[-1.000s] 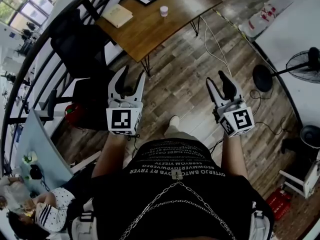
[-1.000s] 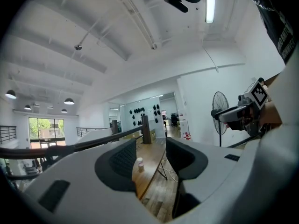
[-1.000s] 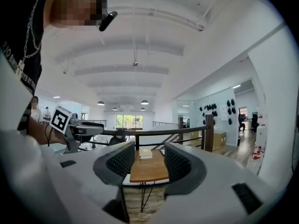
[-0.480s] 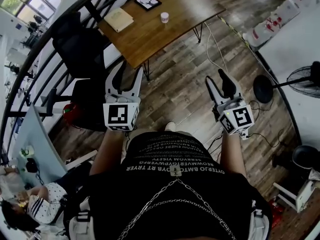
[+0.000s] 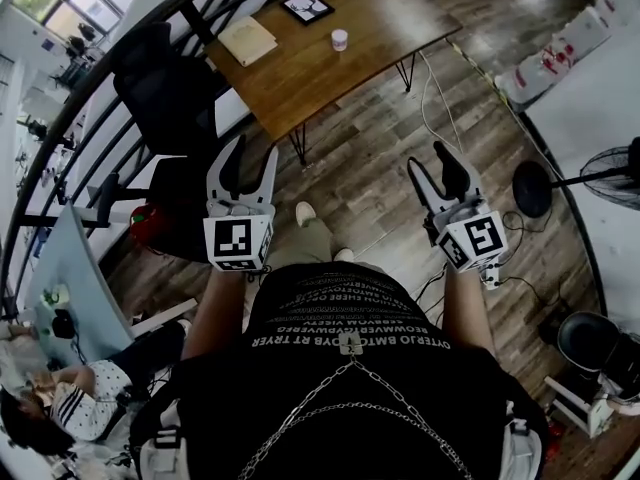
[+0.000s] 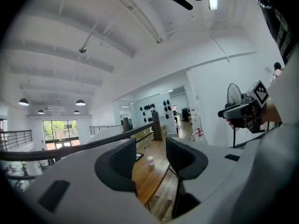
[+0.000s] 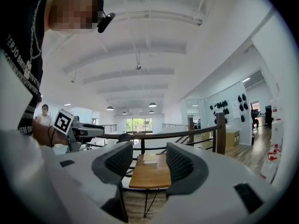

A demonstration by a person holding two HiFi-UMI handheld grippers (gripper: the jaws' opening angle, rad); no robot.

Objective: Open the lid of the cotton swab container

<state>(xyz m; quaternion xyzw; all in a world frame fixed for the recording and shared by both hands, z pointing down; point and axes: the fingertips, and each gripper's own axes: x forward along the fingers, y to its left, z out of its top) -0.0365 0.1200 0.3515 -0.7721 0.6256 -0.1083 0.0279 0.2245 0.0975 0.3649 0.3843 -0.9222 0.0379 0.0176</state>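
Left hand-held gripper (image 5: 250,158) and right hand-held gripper (image 5: 432,163) hung empty, jaws apart, the right's having just opened wider. We saw the cotton swab container (image 5: 340,39) on the far bench (image 5: 300,78), well apart, straight ahead of the left one.

The left gripper (image 6: 150,148) points its dark fingers (image 6: 122,162) apart, with nothing between them. Through the gap, well beyond, the small white cotton swab container (image 6: 150,160) stands upright on a wooden table (image 6: 145,181).
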